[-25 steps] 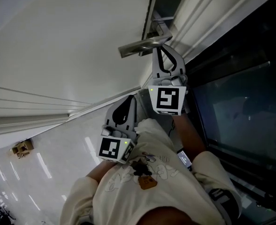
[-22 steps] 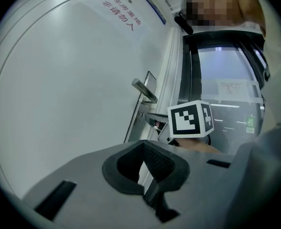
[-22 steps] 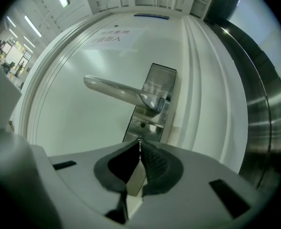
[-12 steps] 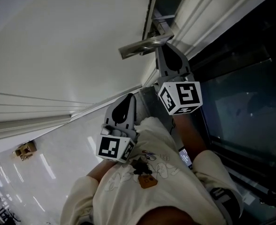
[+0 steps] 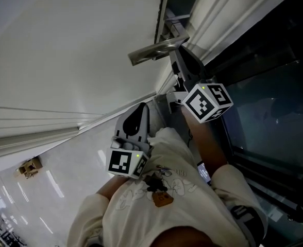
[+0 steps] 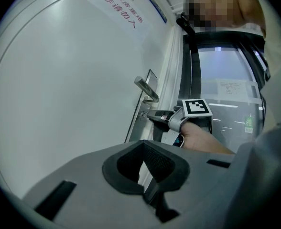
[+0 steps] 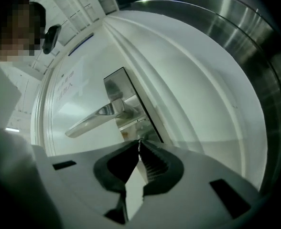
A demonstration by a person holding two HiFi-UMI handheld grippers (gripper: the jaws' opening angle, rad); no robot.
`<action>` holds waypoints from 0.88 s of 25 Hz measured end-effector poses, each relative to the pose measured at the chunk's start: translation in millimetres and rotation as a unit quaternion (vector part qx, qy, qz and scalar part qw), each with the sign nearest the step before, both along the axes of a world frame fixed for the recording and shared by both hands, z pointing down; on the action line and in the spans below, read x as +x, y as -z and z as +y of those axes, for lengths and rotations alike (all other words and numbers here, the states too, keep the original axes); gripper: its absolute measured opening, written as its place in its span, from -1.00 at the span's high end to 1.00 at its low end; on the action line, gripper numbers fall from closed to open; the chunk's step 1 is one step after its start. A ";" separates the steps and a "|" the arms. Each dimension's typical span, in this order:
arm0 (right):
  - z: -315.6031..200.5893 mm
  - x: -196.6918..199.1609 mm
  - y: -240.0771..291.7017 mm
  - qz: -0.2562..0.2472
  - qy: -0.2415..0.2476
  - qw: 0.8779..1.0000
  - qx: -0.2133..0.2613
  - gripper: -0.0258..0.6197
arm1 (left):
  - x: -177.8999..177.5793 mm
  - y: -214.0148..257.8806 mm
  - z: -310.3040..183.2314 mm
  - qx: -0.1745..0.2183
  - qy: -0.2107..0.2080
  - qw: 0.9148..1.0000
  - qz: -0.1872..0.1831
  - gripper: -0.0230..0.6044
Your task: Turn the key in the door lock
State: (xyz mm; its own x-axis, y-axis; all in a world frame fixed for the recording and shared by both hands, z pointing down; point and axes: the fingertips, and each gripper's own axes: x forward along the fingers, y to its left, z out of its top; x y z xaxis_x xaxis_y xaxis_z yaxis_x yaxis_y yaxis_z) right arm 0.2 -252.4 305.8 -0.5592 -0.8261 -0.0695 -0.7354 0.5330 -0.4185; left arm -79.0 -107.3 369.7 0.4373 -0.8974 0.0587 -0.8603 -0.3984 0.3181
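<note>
Right tongs (image 7: 139, 144): pressed together against the lock plate (image 7: 127, 97), just below the lever handle (image 7: 95, 116). They pinch the key (image 7: 139, 140), of which only a metal sliver shows at the tips.

Left tongs (image 6: 144, 146): pressed together with nothing between them, held lower down and well apart from the lock.

Count: one lever handle, one lock plate, two marker cubes, right cube (image 5: 208, 102) and left cube (image 5: 123, 162).

The door (image 6: 59, 80) carries one red notice (image 6: 122, 9) reading "非请勿入". The blue strip (image 6: 157, 8) beside it is illegible.
</note>
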 end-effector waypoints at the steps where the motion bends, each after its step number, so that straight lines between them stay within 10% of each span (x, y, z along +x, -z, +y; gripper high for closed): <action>1: -0.2 0.3 0.0 -0.012 0.003 1.000 -0.006 0.85 | 0.2 -0.3 0.1 0.000 -0.001 1.000 0.000 0.92; 15: -5.6 6.8 -8.7 -0.246 0.059 0.960 -0.116 0.83 | -0.7 -2.4 3.8 0.000 0.000 1.000 0.000 0.92; 22: -6.2 7.8 -17.1 -0.396 0.080 0.893 -0.199 0.83 | 0.3 -5.0 7.9 -0.003 0.003 1.000 0.000 0.92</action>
State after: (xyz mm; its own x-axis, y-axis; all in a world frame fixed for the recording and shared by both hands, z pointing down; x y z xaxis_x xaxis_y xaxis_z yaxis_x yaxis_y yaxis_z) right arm 8.0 -258.6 322.8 -0.5773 -0.7879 -0.2145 -0.0524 0.2979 -0.9532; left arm -78.7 -99.4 374.8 0.4316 -0.8998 0.0642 -0.8627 -0.3910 0.3207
